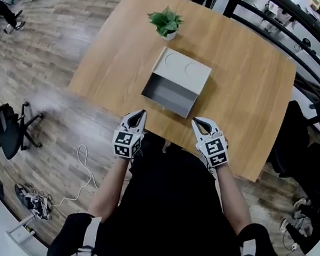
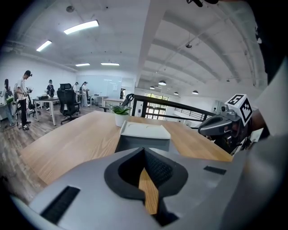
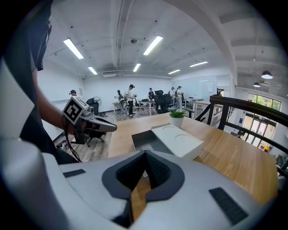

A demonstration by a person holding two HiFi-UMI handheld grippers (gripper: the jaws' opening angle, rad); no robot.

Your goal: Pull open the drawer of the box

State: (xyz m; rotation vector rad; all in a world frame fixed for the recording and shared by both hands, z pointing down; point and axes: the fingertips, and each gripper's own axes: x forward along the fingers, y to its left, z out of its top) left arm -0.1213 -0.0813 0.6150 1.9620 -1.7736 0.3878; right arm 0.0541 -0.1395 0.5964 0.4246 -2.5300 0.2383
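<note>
A white box (image 1: 183,69) stands mid-table with its grey drawer (image 1: 167,94) drawn out toward me, and the drawer looks empty. My left gripper (image 1: 141,114) hovers by the table's near edge, just short of the drawer's left corner, shut on nothing. My right gripper (image 1: 196,123) hovers off the drawer's right corner, also shut and empty. In the left gripper view the box (image 2: 145,130) lies straight ahead of the closed left gripper (image 2: 144,152), with the right gripper (image 2: 217,126) at the right. The right gripper view shows the drawer (image 3: 145,140) beyond the closed right gripper (image 3: 145,155), with the left gripper (image 3: 100,124) at the left.
A small potted plant (image 1: 165,22) stands behind the box on the wooden table (image 1: 246,84). Black railings (image 1: 297,32) run along the right. Office chairs (image 1: 2,125) and cables (image 1: 83,166) are on the floor at the left. People stand far off by desks (image 2: 22,101).
</note>
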